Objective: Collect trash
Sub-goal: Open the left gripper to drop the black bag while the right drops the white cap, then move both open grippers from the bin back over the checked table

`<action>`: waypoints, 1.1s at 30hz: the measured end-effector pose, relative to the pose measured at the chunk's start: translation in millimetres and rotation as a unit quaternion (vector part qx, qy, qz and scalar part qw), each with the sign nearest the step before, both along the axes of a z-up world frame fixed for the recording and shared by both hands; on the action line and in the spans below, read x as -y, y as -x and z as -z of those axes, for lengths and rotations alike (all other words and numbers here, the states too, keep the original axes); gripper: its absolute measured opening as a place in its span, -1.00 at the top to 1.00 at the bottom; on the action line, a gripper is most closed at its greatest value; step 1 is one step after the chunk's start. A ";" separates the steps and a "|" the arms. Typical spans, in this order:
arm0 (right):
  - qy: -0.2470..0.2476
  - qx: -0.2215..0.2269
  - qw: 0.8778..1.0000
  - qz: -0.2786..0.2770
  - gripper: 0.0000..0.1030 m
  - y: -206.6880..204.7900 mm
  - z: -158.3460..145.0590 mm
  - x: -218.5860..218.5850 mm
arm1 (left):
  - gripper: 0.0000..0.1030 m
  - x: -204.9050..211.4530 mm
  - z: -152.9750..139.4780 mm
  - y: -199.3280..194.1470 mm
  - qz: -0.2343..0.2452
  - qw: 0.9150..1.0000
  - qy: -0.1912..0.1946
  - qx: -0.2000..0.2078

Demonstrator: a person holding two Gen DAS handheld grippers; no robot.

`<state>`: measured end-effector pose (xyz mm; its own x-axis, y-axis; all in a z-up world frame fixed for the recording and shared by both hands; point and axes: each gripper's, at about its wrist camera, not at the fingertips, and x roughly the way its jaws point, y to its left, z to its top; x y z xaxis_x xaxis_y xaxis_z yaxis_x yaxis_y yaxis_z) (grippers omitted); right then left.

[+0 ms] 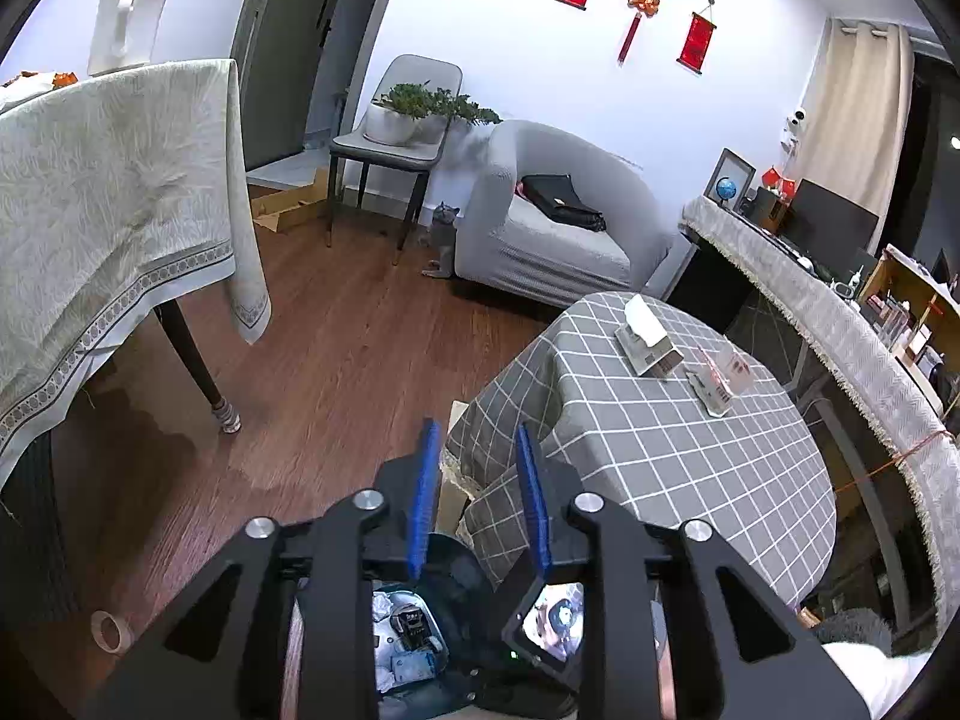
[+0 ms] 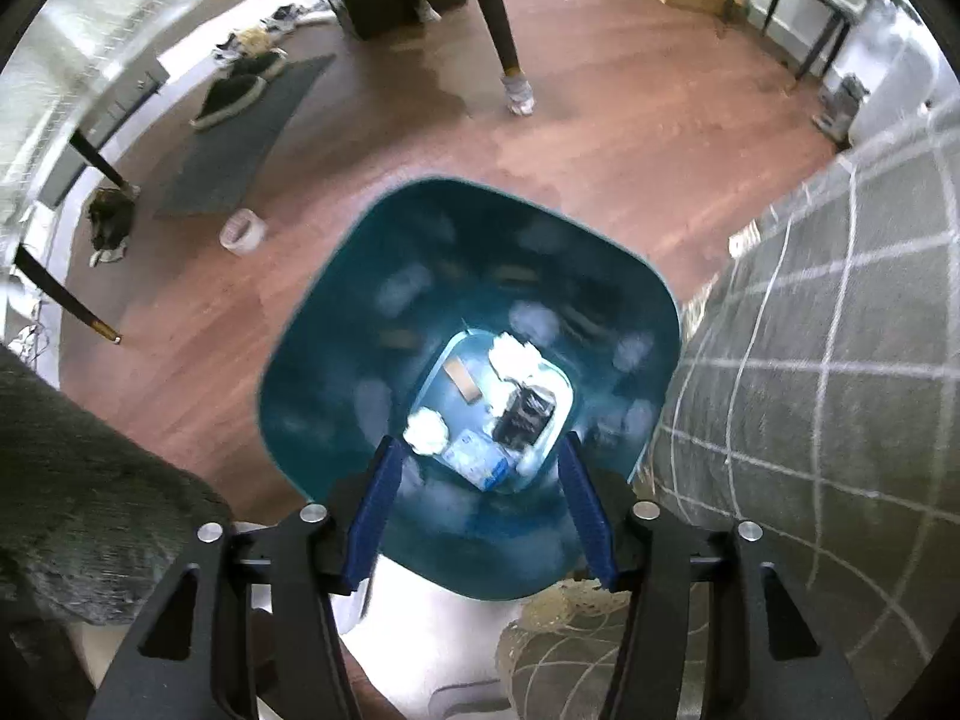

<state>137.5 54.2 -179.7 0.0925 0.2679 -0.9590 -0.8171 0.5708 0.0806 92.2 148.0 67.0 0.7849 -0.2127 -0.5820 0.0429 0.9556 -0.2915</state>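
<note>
1. The left tool (image 1: 477, 438) fills the bottom of the left wrist view, its blue fingers (image 1: 423, 498) apart with nothing between them, raised over the near edge of the checked bench (image 1: 690, 456).
2. Under that tool the trash bin (image 1: 408, 630) shows between the black arms, with crumpled white paper and a dark wrapper inside.
3. A roll of tape (image 1: 108, 631) lies on the wood floor (image 1: 336, 360) at lower left.
4. To the left stands a bench under a pale cloth (image 1: 108, 192), carrying a white kettle (image 1: 129, 21).
5. Farther back are a grey chair (image 1: 390, 150) holding potted plants, then a cat (image 1: 445, 231) just beside the grey sofa (image 1: 558, 222).
6. On the checked bench lie a tissue box (image 1: 648, 339) and, near it to the right, two small cartons (image 1: 720, 381).
7. The right tool (image 2: 480, 450) points straight down over the teal trash bin (image 2: 336, 324), its blue fingers (image 2: 375, 516) spread wide and holding nothing.
8. At the bin's bottom lie two white paper wads (image 2: 513, 354), a brown strip (image 2: 461, 381), a black wrapper (image 2: 525, 411) and a pale blue packet (image 2: 480, 459).
9. The checked bench cloth (image 2: 840, 396) hangs just right of the bin; the view is blurred.
</note>
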 end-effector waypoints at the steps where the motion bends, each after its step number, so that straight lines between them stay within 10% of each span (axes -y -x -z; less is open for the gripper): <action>1: -0.009 0.003 1.000 -0.005 0.03 2.7 -7.8 -0.8 | 0.35 1.6 -1.4 -0.1 -0.001 1.000 -0.001 0.002; 18: -0.163 0.093 0.981 0.048 0.30 -21.2 -144.2 43.8 | 0.07 32.7 -9.6 -10.9 0.006 1.000 -0.020 0.017; 33: -0.196 0.149 0.955 0.167 0.35 -59.9 -184.7 162.8 | -0.06 68.9 -22.3 -36.9 0.016 0.999 -0.005 0.051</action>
